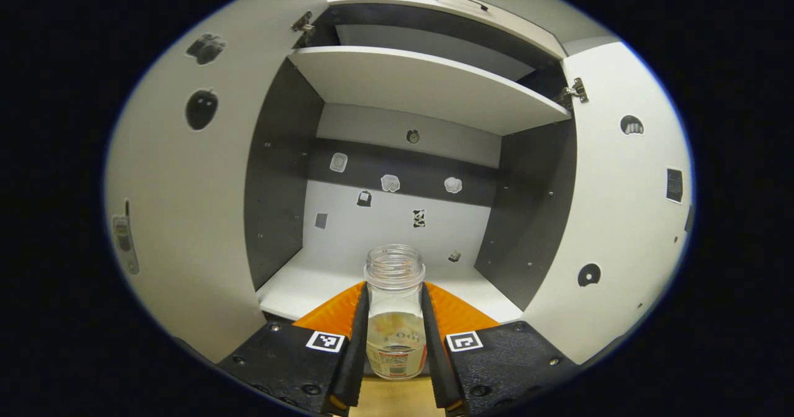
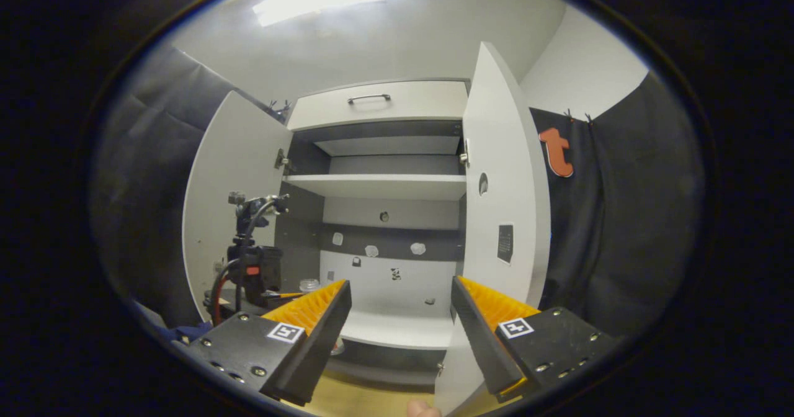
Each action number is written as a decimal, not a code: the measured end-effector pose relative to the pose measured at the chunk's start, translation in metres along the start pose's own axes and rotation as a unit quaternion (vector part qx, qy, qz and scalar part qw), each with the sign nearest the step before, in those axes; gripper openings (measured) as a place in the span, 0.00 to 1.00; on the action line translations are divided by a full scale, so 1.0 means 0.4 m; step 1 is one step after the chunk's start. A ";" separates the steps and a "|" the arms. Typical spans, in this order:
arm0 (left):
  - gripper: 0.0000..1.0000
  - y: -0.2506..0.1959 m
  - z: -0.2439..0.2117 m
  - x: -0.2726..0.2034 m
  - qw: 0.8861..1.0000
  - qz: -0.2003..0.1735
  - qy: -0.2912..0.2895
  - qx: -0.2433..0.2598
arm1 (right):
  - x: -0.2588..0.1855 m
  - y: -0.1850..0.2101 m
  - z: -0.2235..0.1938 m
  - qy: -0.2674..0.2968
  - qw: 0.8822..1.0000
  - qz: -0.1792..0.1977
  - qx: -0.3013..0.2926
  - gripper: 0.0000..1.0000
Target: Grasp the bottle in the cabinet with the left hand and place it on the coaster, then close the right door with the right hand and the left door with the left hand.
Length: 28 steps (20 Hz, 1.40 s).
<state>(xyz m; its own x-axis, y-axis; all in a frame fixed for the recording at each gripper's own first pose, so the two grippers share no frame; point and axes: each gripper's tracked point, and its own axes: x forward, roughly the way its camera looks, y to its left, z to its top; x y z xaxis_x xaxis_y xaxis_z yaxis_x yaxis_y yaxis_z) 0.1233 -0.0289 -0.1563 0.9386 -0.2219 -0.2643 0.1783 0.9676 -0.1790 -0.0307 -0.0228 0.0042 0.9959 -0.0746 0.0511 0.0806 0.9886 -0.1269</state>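
- A white, smooth-panelled cabinet (image 1: 428,88) with dark inner walls stands with both doors open.
- The right door (image 2: 502,218) and left door (image 1: 186,218) await closing.
- The left claw (image 1: 394,336) is clenched on a clear, lidless glass bottle (image 1: 395,318), just outside the cabinet's lower shelf; next comes carrying it to the coaster.
- The right claw (image 2: 400,336) hangs released, grasping nothing.

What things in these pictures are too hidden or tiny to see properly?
- Left gripper view: the bottle has its sides covered by the left gripper; its label is blurred.
- Left gripper view: the stickers on the cabinet back wall are too small to identify.
- Right gripper view: the right gripper hides the cabinet's lower front edge.
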 end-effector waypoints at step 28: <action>0.46 0.010 -0.754 -0.324 0.971 -0.064 0.228 -0.045 | -0.075 -0.068 0.000 0.000 1.000 -0.004 -0.023 0.98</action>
<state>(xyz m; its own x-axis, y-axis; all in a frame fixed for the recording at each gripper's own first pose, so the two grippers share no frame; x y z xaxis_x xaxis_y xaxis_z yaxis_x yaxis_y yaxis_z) -0.0867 -0.0326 -0.4086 0.6793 -0.3890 -0.6223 0.2390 0.9190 -0.3136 -0.0629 -0.0473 0.0062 0.9953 -0.0820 0.0515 0.0897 0.9810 -0.1721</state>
